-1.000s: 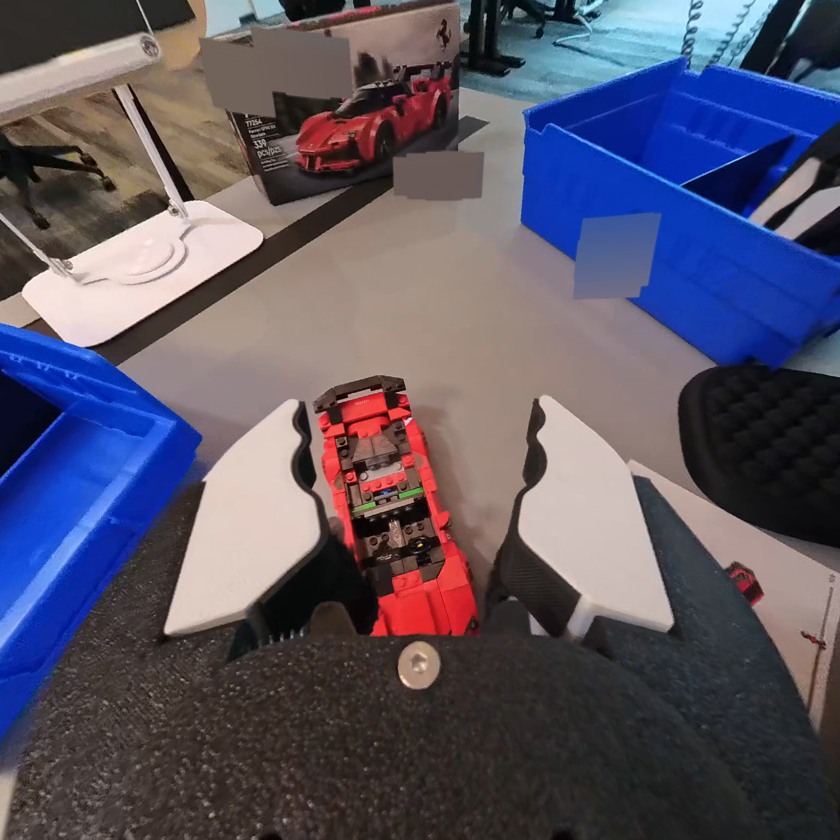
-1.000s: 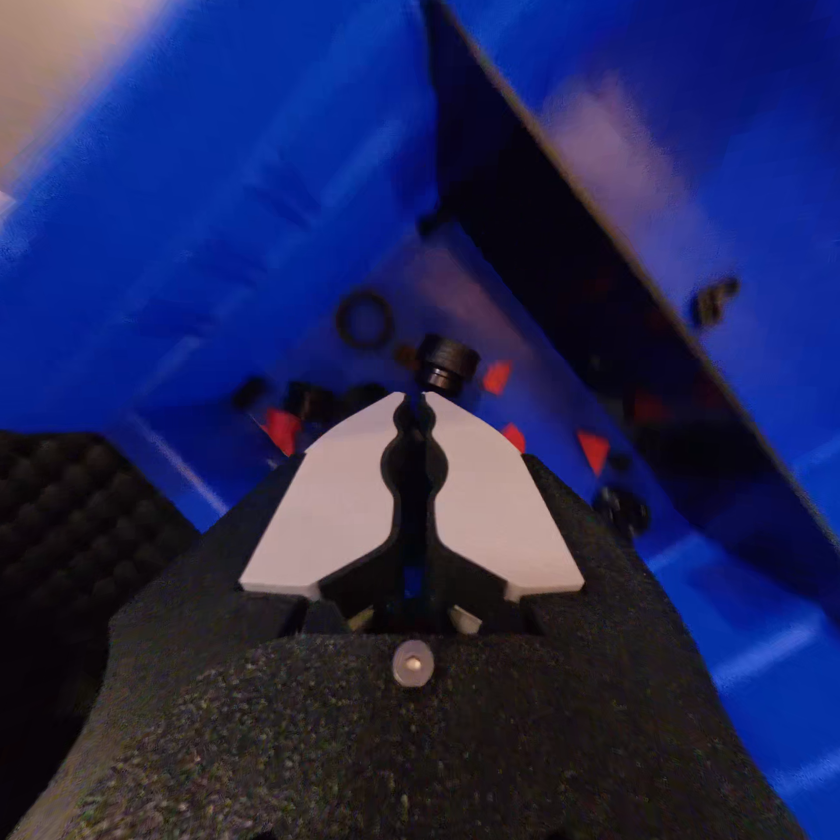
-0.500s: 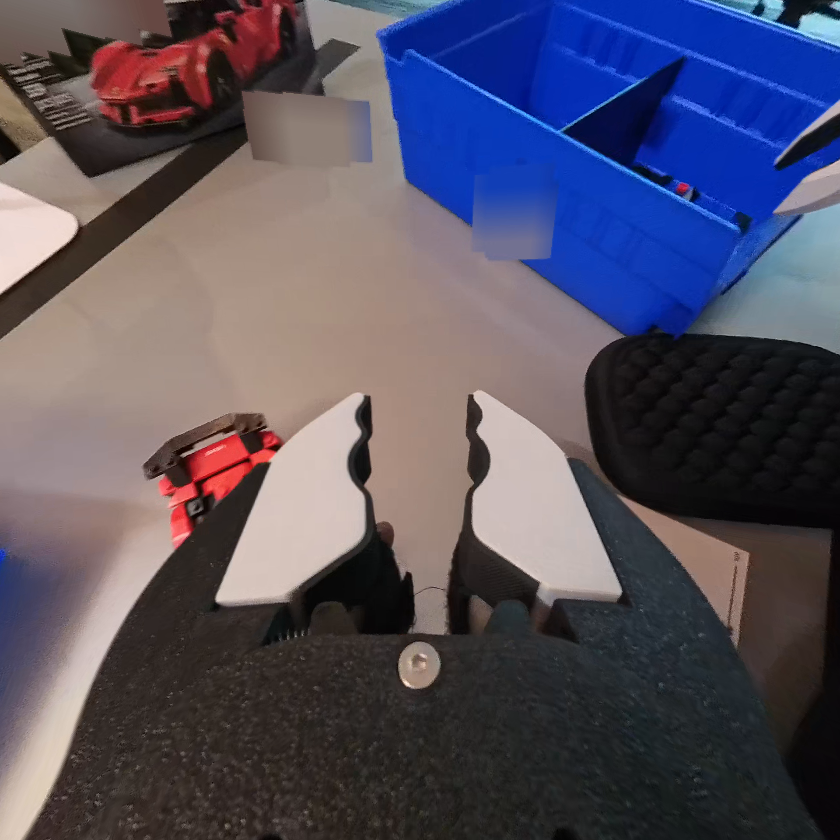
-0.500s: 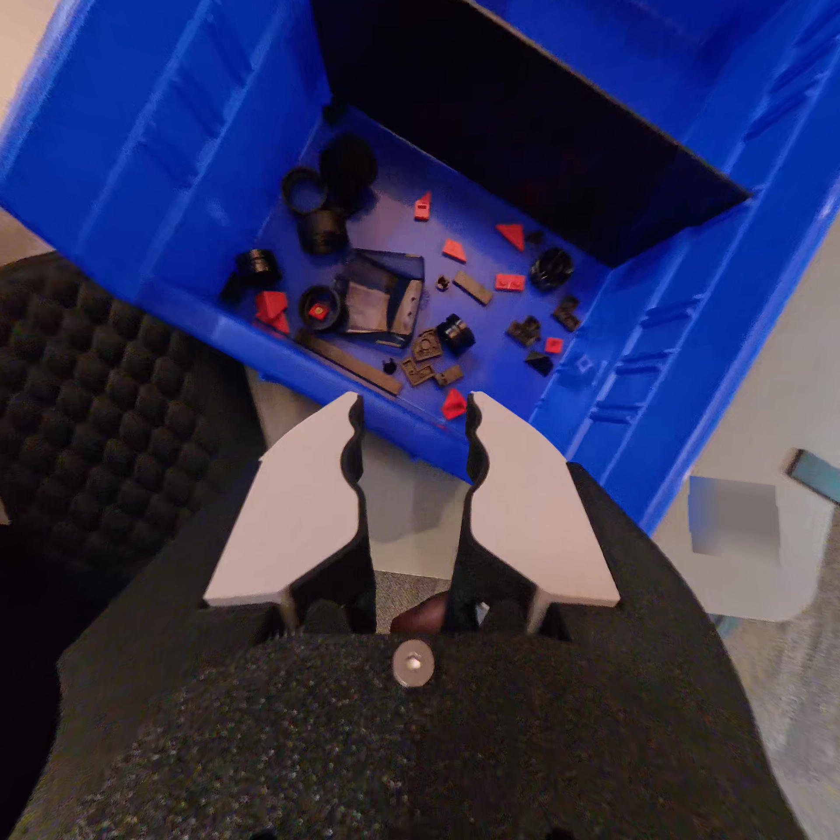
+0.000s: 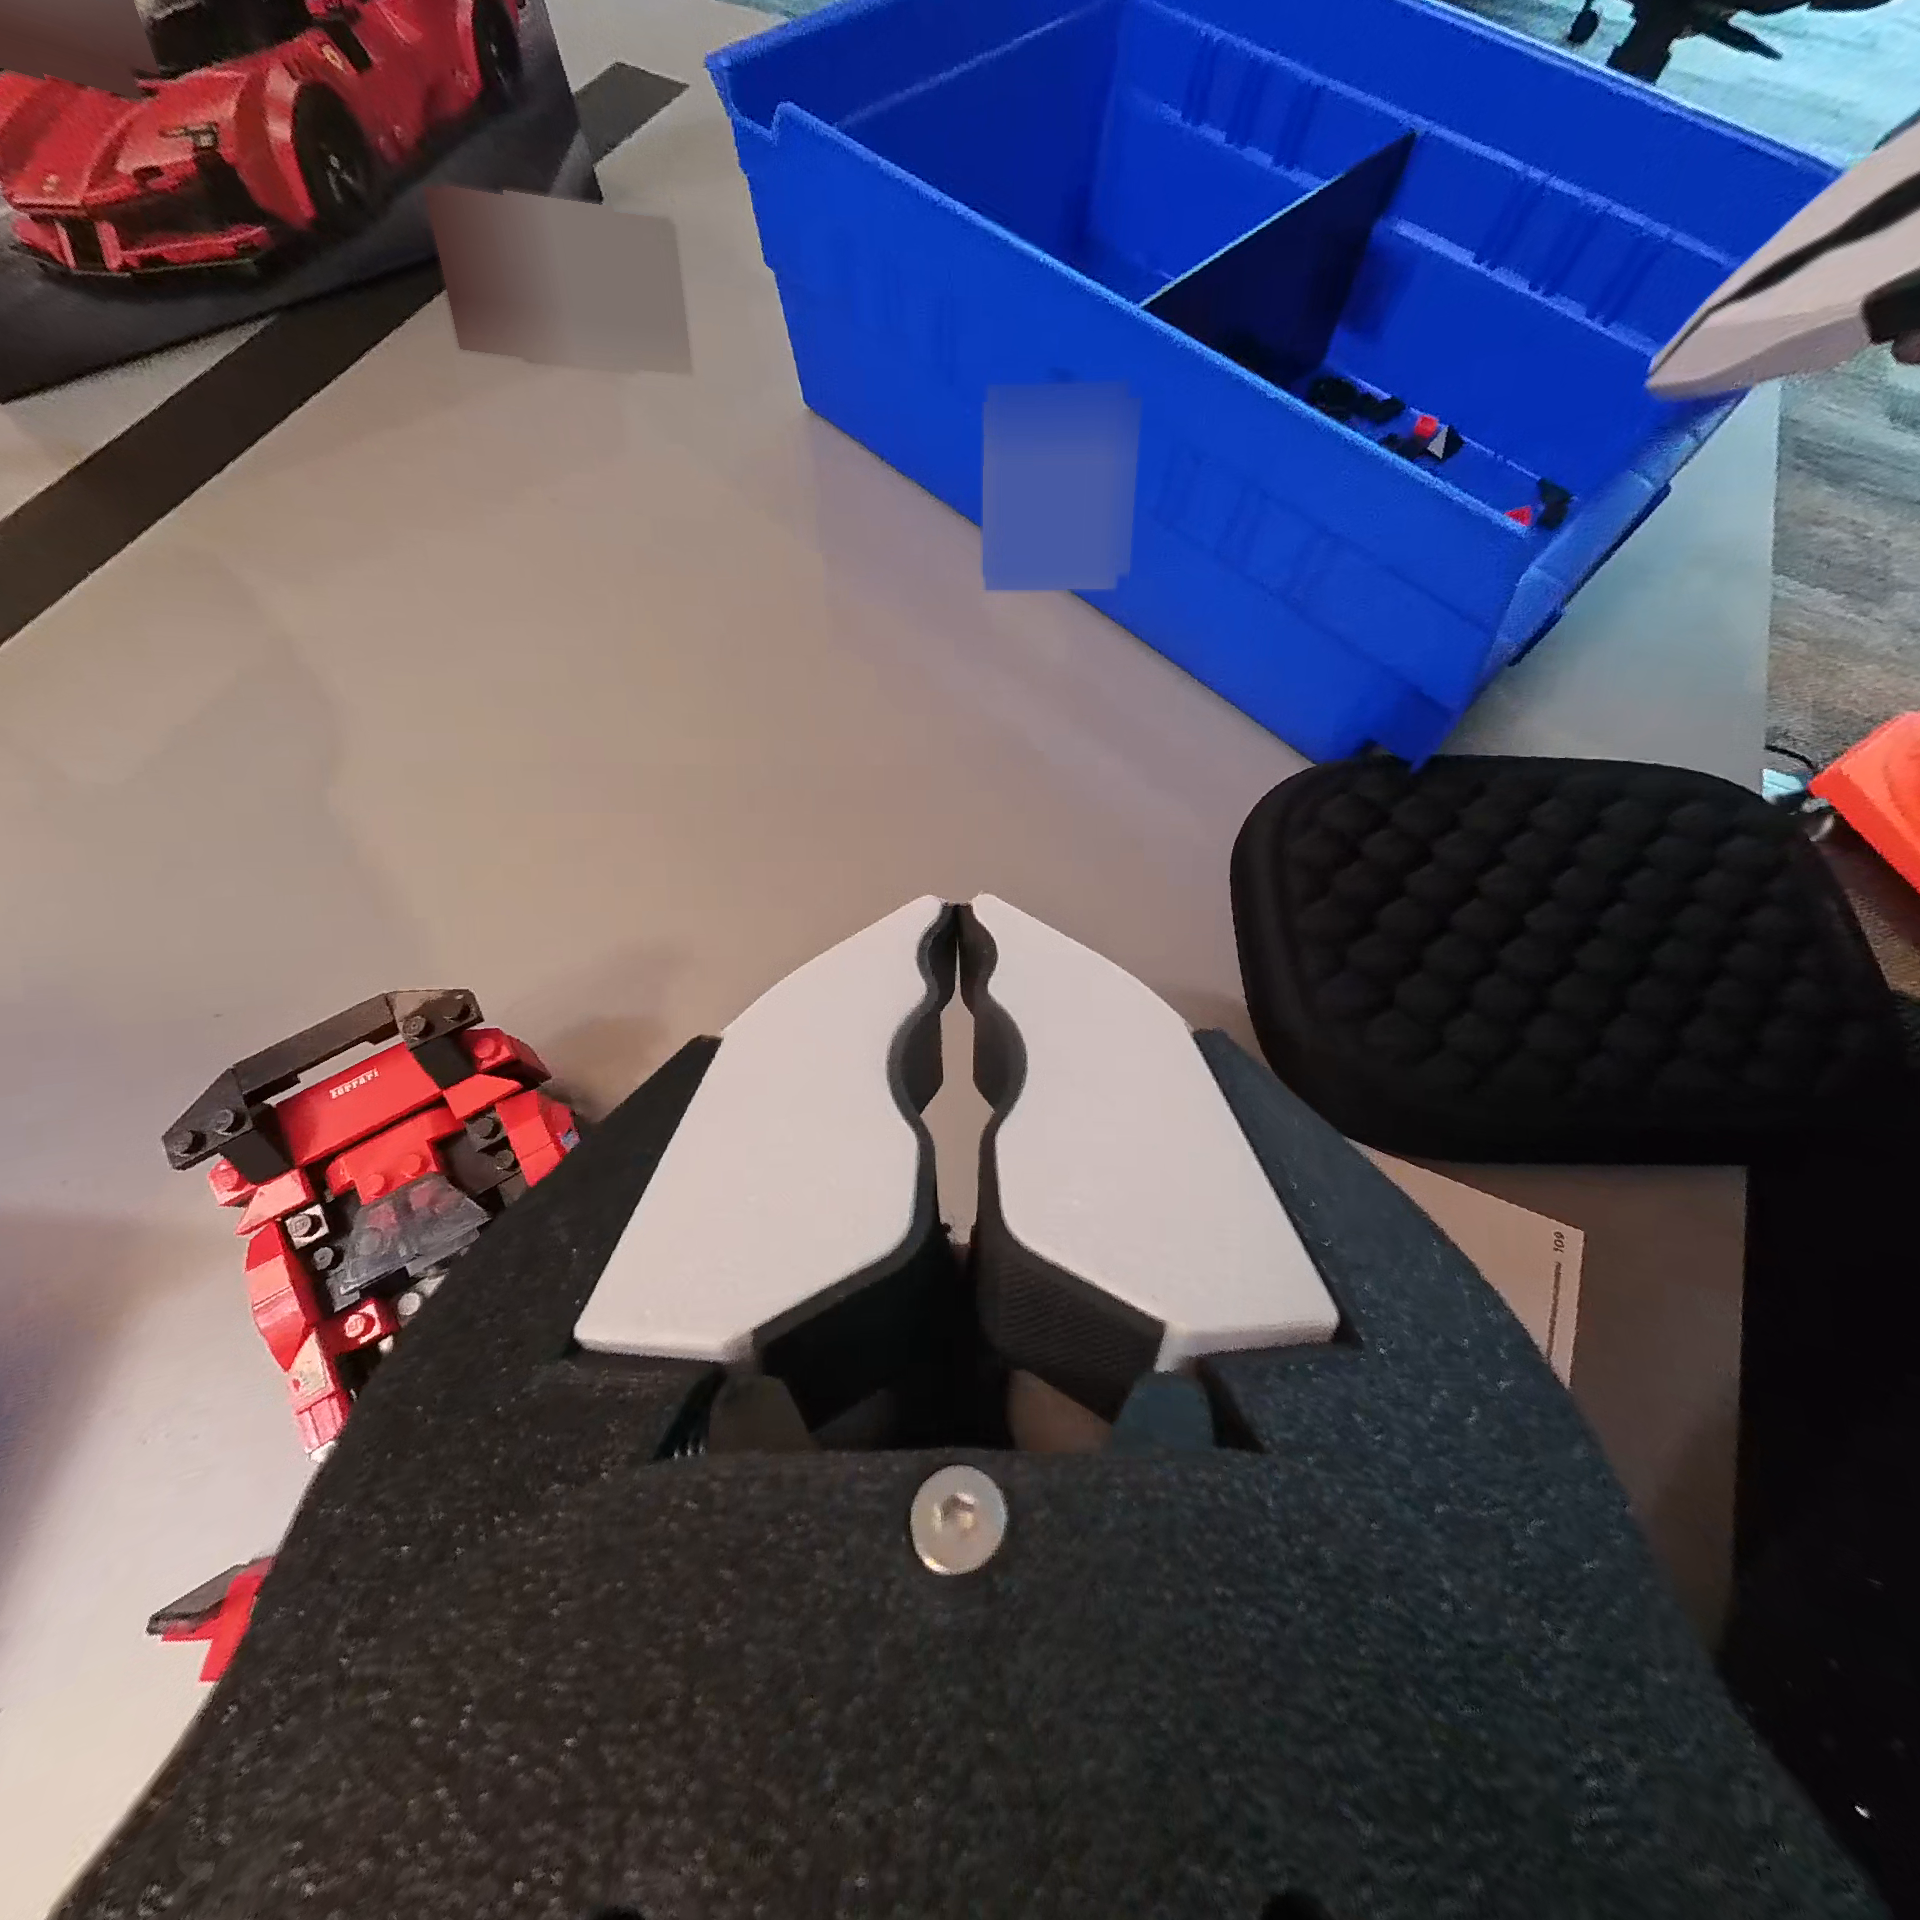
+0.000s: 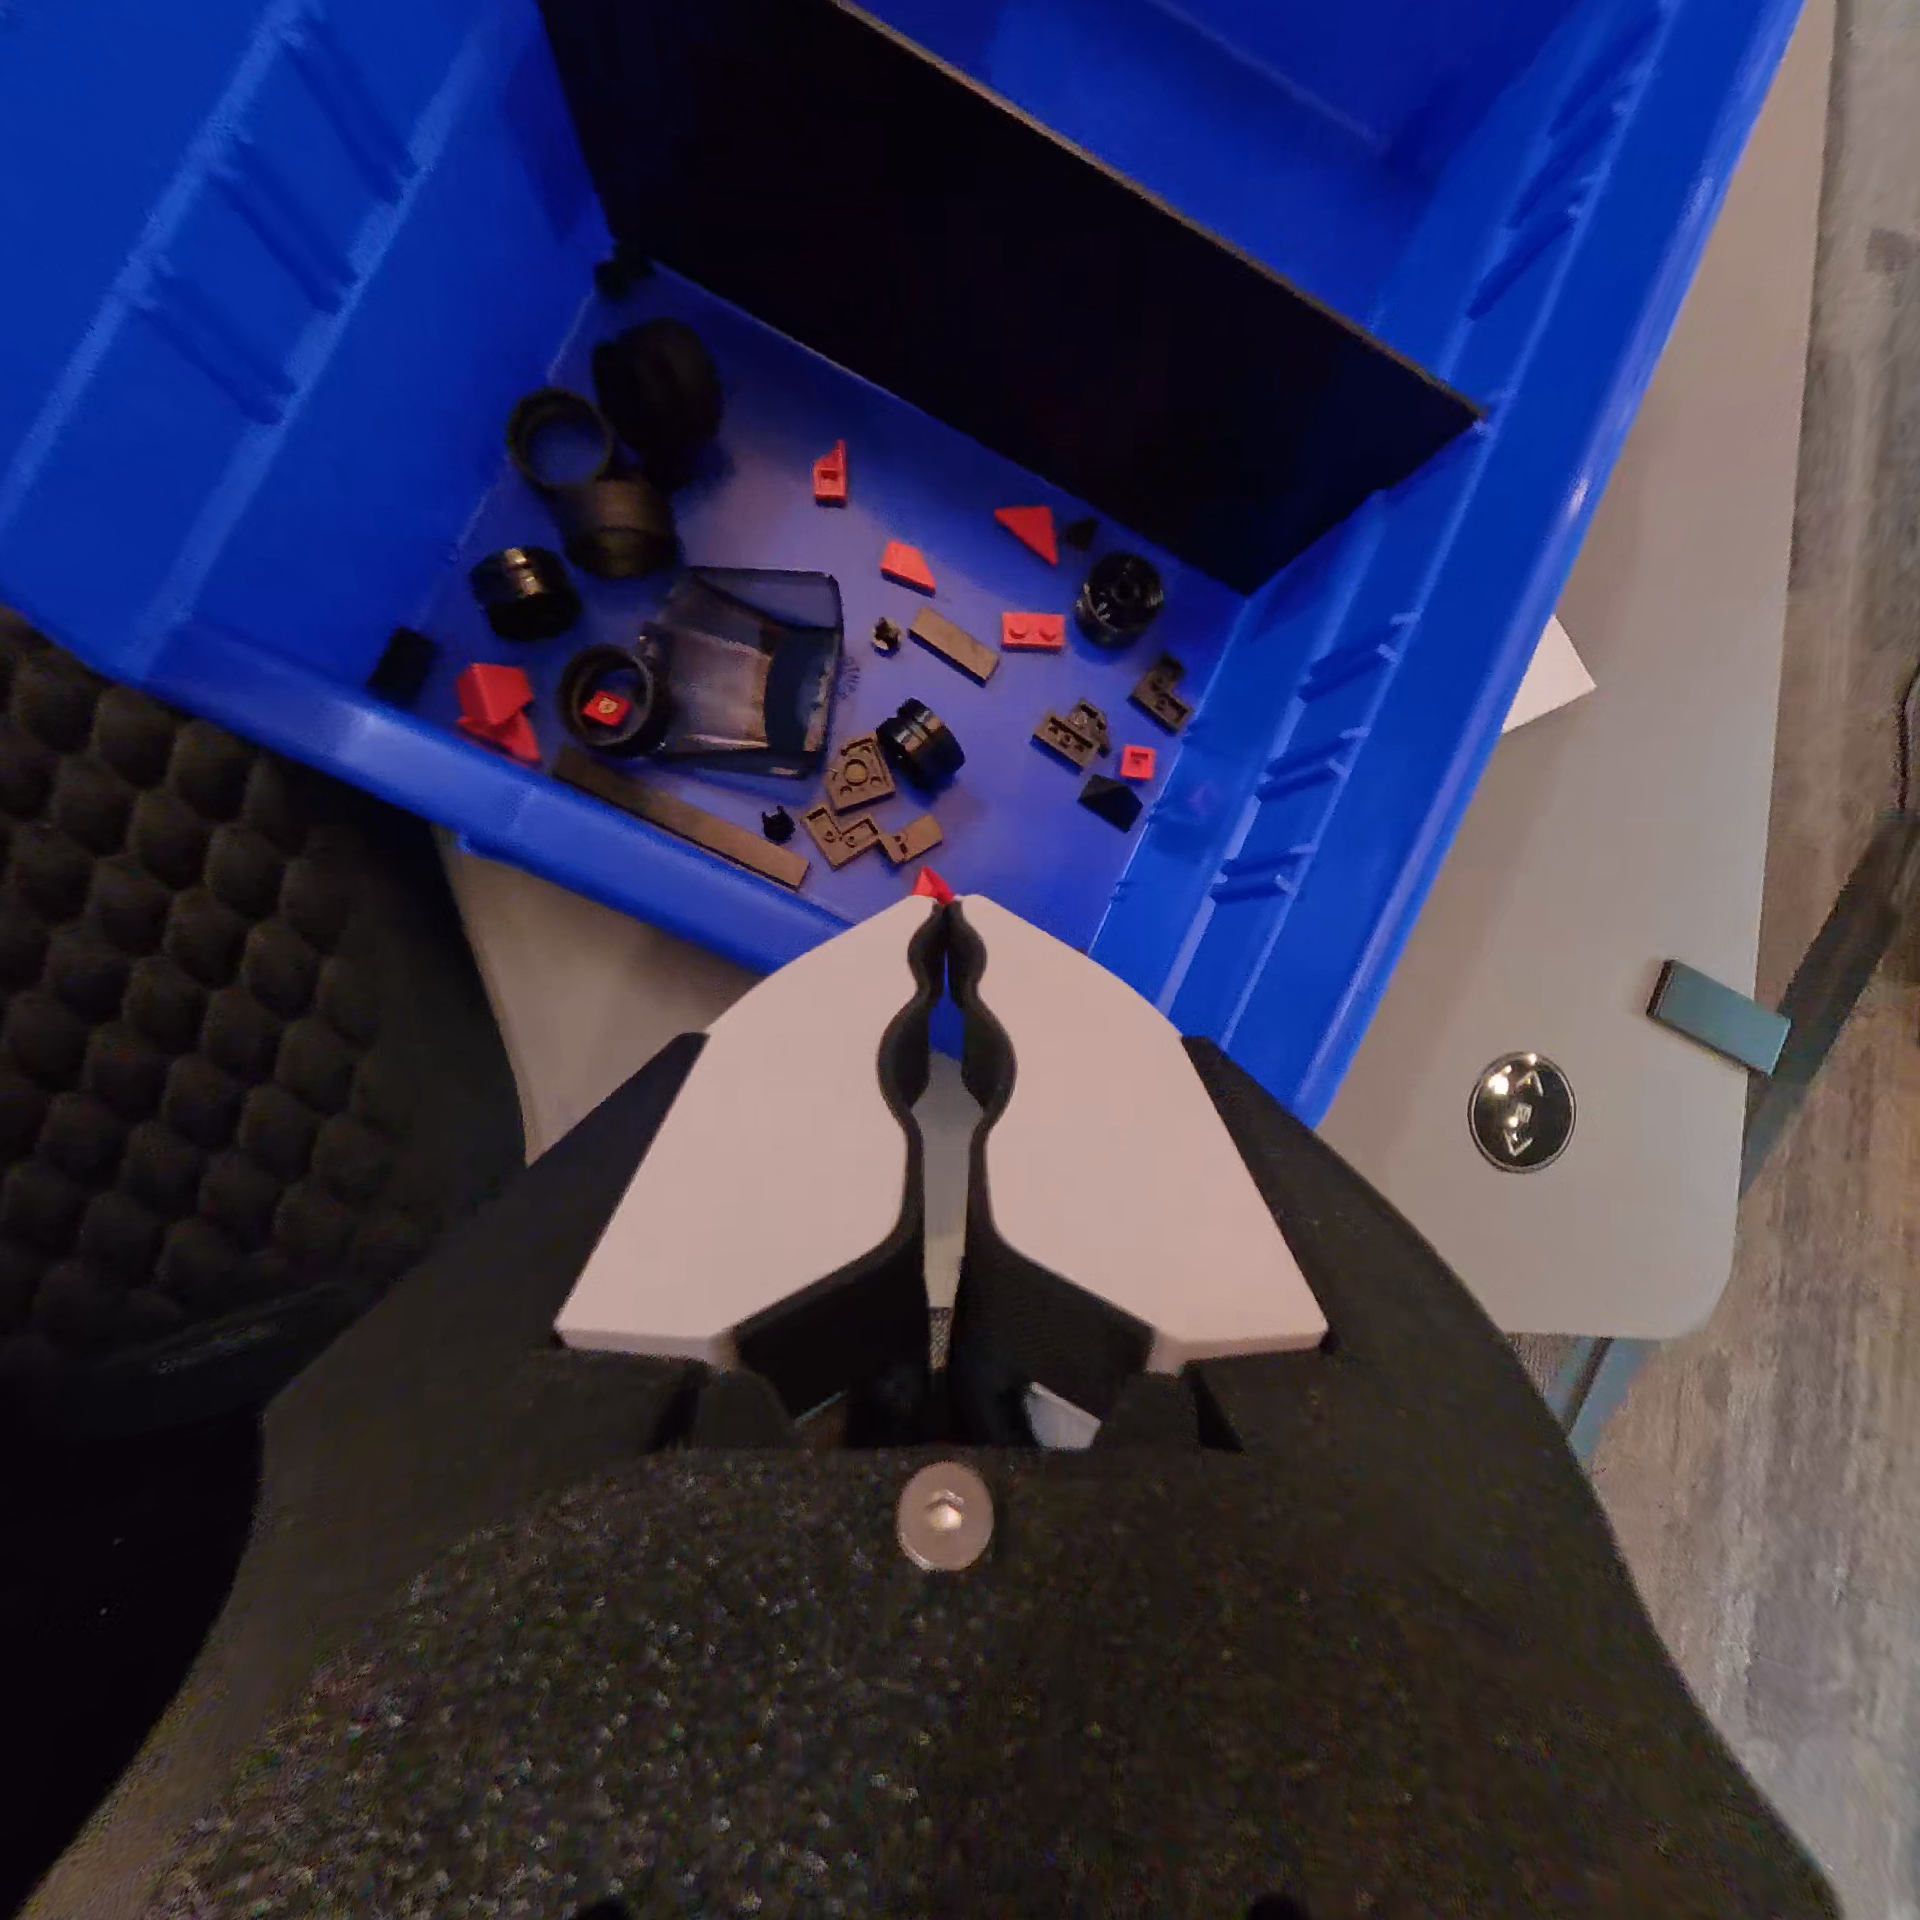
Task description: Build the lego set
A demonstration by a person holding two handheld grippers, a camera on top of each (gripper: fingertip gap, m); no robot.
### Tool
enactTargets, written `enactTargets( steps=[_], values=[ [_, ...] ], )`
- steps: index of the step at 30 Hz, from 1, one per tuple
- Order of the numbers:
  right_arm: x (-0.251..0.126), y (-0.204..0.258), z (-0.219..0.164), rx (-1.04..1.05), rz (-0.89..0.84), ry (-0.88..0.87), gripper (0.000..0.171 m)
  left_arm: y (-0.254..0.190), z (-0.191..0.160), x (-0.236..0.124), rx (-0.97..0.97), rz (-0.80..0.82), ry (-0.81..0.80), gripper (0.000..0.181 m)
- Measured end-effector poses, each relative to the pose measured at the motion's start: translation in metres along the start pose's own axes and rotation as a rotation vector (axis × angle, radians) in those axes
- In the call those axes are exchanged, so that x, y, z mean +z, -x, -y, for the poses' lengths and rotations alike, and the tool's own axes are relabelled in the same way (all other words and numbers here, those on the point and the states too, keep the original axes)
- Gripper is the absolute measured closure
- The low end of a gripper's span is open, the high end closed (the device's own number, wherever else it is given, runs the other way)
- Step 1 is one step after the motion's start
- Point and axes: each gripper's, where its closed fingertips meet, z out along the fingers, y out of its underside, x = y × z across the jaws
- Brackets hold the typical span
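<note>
Left wrist view only: red lego car (image 5: 353,1226) on table (image 5: 582,748), beside closed, empty left gripper (image 5: 958,912). Right wrist view only: loose bricks (image 6: 862,800) in blue bin (image 6: 1288,790); right gripper (image 6: 943,912) pinching small red piece (image 6: 932,883).

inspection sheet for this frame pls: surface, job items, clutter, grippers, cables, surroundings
Surface: grey table, dark strip across its far left.
Job's things: part-built red car on the table, left of the left gripper; blue bin with a black divider; loose black and red pieces, tyres and a dark windscreen piece in the near compartment; set box; printed sheet.
Clutter: black foam pad; round metal button.
Grippers: left gripper shut, empty; right gripper shut, small red bit at its tips, grasp unclear.
Cables: nothing seen.
Surroundings: grey floor.
</note>
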Motion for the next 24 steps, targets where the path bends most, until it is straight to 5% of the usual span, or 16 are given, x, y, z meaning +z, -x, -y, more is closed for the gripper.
enactTargets(
  steps=[5, 6, 7, 9, 10, 11, 13, 16, 18, 20, 22, 23, 24],
  values=[
    [-0.008, -0.014, 0.004, 0.021, -0.056, -0.056, 0.171, 0.004, 0.000, -0.002, -0.013, 0.007, -0.004, 0.181],
    [-0.009, -0.014, 0.004, 0.034, -0.050, -0.059, 0.156, 0.007, 0.000, -0.003, -0.025, 0.015, -0.006, 0.179],
    [-0.008, -0.014, 0.002, 0.040, -0.043, -0.037, 0.139, 0.010, 0.000, -0.003, -0.043, 0.029, -0.013, 0.164],
    [-0.005, -0.015, -0.001, 0.012, -0.048, -0.010, 0.163, 0.016, -0.001, -0.003, -0.084, 0.045, -0.003, 0.107],
    [-0.003, -0.013, 0.001, 0.005, -0.048, -0.015, 0.171, 0.016, -0.003, -0.003, -0.091, 0.038, 0.007, 0.101],
    [-0.002, -0.012, 0.003, 0.007, -0.044, -0.022, 0.171, 0.013, -0.003, -0.004, -0.080, 0.016, 0.007, 0.114],
    [0.000, -0.011, 0.009, 0.015, -0.046, -0.043, 0.171, 0.007, 0.000, -0.009, -0.056, -0.018, -0.024, 0.181],
    [0.007, -0.008, 0.008, 0.006, -0.027, -0.012, 0.151, 0.010, -0.003, -0.013, -0.040, -0.001, -0.011, 0.181],
    [0.010, -0.005, 0.010, -0.007, -0.001, -0.013, 0.171, 0.017, -0.009, -0.017, -0.045, 0.033, 0.011, 0.174],
    [0.011, -0.007, 0.015, 0.002, -0.008, -0.032, 0.171, 0.032, -0.014, -0.026, -0.068, 0.102, 0.033, 0.134],
    [0.012, -0.010, 0.020, 0.016, -0.032, -0.038, 0.143, 0.042, -0.017, -0.041, -0.093, 0.145, 0.024, 0.117],
    [0.013, -0.009, 0.021, 0.011, -0.025, -0.023, 0.134, 0.043, -0.018, -0.050, -0.094, 0.136, 0.008, 0.130],
    [0.014, -0.007, 0.022, -0.008, -0.019, -0.015, 0.143, 0.042, -0.017, -0.058, -0.089, 0.123, -0.017, 0.165]
  ],
)
